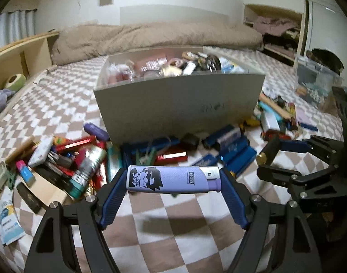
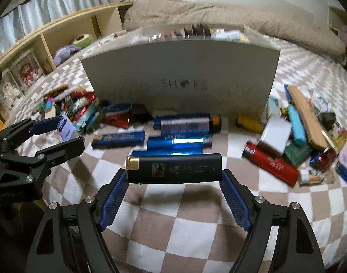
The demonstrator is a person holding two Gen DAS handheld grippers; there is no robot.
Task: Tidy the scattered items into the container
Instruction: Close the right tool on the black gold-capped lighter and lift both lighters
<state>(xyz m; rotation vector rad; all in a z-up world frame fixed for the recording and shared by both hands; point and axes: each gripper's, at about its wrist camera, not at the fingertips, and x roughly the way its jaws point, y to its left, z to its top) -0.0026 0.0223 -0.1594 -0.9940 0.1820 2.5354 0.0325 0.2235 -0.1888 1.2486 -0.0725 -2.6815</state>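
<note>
Lighters are held, one in each tongs, just in front of the grey box (image 2: 180, 77) on the checked bed (image 2: 196, 227). The left tongs (image 1: 173, 178) pinch a purple lighter (image 1: 173, 178) end to end, its long axis crosswise. The right tongs (image 2: 173, 169) pinch a black lighter (image 2: 173, 169) the same way. The box's open top lies ahead and above both, about equally near. More lighters lie scattered before the box.

Bare checkered bedcover (image 1: 187, 218) lies open beneath and ahead of the tongs toward 12 o'clock. The grey box wall (image 1: 180, 104) blocks 12 o'clock; its top stands open. Clutter heaps (image 1: 66, 159) at 10 o'clock and (image 1: 280, 116) at 2 o'clock narrow the sides.
</note>
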